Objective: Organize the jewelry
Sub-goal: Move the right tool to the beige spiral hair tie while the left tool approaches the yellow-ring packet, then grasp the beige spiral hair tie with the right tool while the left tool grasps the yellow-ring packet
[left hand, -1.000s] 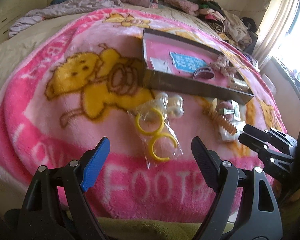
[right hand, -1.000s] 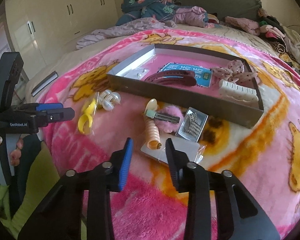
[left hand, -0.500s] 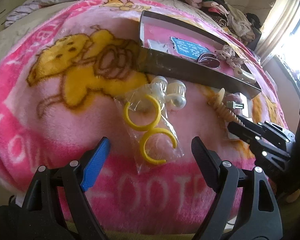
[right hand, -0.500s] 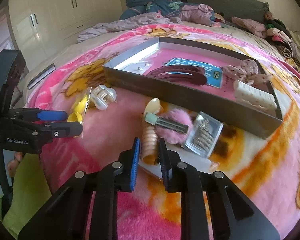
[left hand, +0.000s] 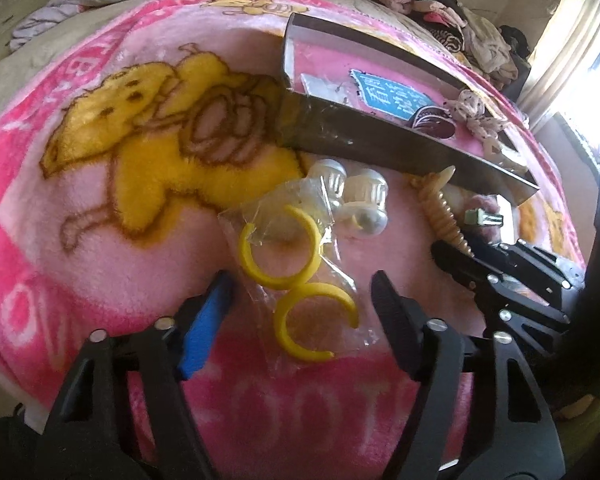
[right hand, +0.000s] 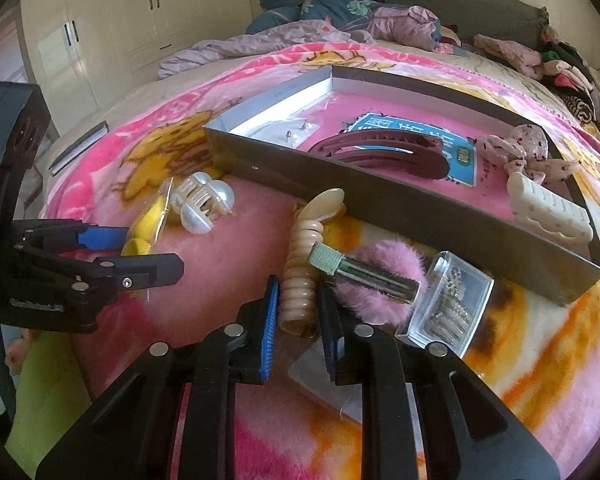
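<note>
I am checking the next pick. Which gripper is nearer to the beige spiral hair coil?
Right. The right gripper has its jaws shut on the near end of the beige spiral hair coil. The left gripper is off to the side, straddling the bag of yellow rings.

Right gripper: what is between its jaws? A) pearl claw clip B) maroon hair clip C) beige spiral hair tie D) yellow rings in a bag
C: the right gripper is shut on the beige spiral hair tie, its pads on either side of the coil's near end.
</note>
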A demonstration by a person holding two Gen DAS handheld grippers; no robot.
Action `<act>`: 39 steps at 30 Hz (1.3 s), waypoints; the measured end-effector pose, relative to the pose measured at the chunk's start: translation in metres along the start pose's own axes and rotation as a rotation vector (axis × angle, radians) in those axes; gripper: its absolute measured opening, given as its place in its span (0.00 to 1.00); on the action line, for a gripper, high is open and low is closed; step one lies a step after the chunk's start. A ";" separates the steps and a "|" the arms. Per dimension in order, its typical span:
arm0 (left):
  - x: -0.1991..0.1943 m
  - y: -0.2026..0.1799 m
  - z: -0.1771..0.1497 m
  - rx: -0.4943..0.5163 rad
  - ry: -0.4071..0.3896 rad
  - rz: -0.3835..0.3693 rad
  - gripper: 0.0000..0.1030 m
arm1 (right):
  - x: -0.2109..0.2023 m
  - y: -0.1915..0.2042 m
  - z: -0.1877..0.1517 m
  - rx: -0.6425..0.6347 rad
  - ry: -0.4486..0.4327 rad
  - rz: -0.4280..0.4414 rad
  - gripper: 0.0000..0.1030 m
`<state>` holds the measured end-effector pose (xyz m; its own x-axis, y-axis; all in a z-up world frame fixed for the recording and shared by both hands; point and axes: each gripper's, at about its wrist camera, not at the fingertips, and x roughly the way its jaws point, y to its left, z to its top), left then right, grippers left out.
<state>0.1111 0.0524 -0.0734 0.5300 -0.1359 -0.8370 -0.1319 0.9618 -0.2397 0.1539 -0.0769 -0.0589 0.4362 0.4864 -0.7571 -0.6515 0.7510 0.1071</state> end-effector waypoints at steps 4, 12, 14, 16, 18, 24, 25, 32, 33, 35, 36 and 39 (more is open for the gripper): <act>-0.001 0.006 -0.001 0.004 -0.008 0.016 0.39 | 0.002 0.003 0.001 -0.009 -0.001 -0.003 0.18; -0.012 0.015 -0.004 -0.016 -0.030 -0.018 0.34 | 0.001 0.005 0.002 0.000 -0.007 0.004 0.16; -0.017 0.017 -0.004 -0.025 -0.038 -0.028 0.34 | 0.000 0.004 0.003 0.008 -0.010 0.007 0.16; -0.021 0.020 -0.005 -0.028 -0.044 -0.032 0.33 | -0.002 0.004 0.003 0.021 -0.015 0.020 0.16; -0.024 0.022 -0.005 -0.035 -0.050 -0.033 0.33 | -0.004 0.006 0.004 0.022 -0.020 0.025 0.16; -0.036 0.028 -0.003 -0.046 -0.079 -0.032 0.33 | -0.015 0.012 0.007 0.020 -0.042 0.041 0.16; -0.038 0.029 -0.002 -0.049 -0.084 -0.032 0.33 | -0.016 0.012 0.008 0.020 -0.045 0.042 0.16; -0.051 0.035 0.004 -0.065 -0.119 -0.029 0.33 | -0.028 0.016 0.015 0.018 -0.073 0.052 0.16; -0.052 0.035 0.004 -0.064 -0.123 -0.026 0.33 | -0.029 0.017 0.017 0.017 -0.075 0.055 0.16; -0.054 0.034 0.006 -0.061 -0.128 -0.023 0.33 | -0.031 0.019 0.019 0.013 -0.080 0.058 0.16; -0.054 0.034 0.007 -0.062 -0.129 -0.023 0.33 | -0.033 0.020 0.020 0.011 -0.083 0.060 0.16; -0.057 0.033 0.010 -0.056 -0.135 -0.024 0.33 | -0.035 0.022 0.023 0.006 -0.090 0.065 0.16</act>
<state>0.0851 0.0945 -0.0286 0.6408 -0.1216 -0.7580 -0.1627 0.9434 -0.2889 0.1382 -0.0674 -0.0152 0.4477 0.5720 -0.6873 -0.6768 0.7191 0.1576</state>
